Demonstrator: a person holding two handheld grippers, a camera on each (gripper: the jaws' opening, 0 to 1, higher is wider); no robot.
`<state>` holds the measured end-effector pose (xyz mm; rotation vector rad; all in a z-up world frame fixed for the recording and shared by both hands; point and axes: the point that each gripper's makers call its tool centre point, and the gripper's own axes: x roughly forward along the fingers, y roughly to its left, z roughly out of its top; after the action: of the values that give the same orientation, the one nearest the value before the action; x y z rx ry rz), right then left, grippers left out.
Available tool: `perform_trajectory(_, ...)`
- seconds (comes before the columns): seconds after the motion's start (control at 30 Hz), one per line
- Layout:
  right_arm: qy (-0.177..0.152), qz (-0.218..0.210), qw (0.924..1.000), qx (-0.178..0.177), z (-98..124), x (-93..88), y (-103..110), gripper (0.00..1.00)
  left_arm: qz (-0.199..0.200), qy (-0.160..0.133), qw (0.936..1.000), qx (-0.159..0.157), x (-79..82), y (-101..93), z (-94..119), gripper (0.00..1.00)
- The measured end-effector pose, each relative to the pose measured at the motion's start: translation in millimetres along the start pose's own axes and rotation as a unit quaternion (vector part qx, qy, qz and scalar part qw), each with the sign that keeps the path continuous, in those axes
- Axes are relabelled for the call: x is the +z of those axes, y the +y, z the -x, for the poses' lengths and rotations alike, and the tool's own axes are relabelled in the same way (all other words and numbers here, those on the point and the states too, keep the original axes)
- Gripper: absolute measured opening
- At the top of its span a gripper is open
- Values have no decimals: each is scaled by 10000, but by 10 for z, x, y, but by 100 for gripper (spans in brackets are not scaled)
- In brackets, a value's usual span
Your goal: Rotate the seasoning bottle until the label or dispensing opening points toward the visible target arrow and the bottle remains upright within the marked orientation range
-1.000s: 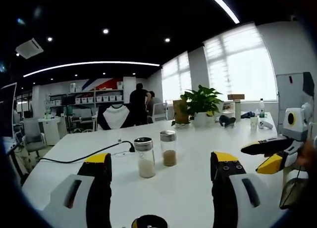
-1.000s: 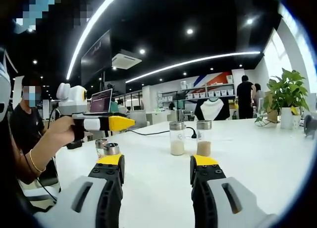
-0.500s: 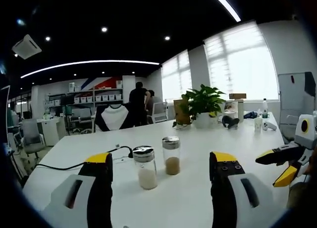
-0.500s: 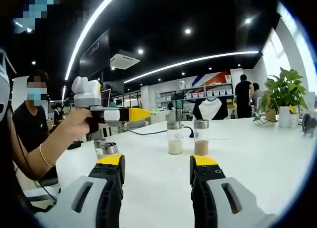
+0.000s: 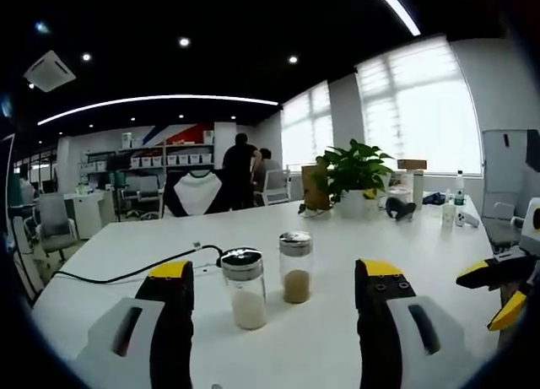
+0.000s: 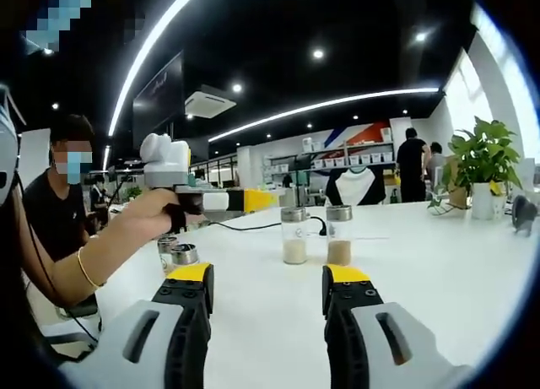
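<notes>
The left gripper (image 5: 272, 292) hangs just above the white table (image 5: 337, 237) with its jaws spread wide and nothing between them. Framed in the gap, a little farther along the table, stand two glass seasoning bottles with metal caps — the white-filled bottle (image 5: 246, 277) nearer and to the left, the brown-filled bottle (image 5: 294, 267) just beside it on the right. Both are upright and neither is touched.

The right gripper (image 6: 267, 294) is likewise released, jaws apart and empty, low over the same table. From this side the same pair sits ahead between the jaws, well apart from them. The left gripper shows here from the left, held in a hand (image 6: 156, 216) and pointing toward the bottles. Two smaller capped jars (image 6: 177, 254) stand near the left jaw.

Farther out — a black cable (image 5: 126, 271) trails across the table, and a potted plant (image 5: 354, 174) stands by the window.
</notes>
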<state>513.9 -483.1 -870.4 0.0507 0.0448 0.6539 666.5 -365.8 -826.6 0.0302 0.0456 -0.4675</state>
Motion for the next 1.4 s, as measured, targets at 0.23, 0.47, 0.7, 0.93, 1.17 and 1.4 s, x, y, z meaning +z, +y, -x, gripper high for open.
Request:
perform_trajectory(0.23,-23,40,9999,-110,44,26,-52,50,-40,-11,9998,196,17,64,-193,77)
perform_trajectory(0.47,-31,6,9998,-176,70,18,-94,50,35,-82,9987,506,42,54,-291,73)
perform_trajectory(0.7,5,-66,9997,-214,96,-29,-132,49,170,-136,9960,864,10,84,-450,65)
perform_trajectory(0.93,86,-90,9996,-268,99,-74,-174,49,176,-1,9943,1050,-163,80,-621,65)
perform_trajectory(1.17,112,-51,9994,-328,79,-68,-202,48,316,180,9920,1212,-362,173,-778,65)
perform_trajectory(1.4,171,-87,9989,-436,63,-100,-273,48,444,289,9889,1389,-515,267,-875,64)
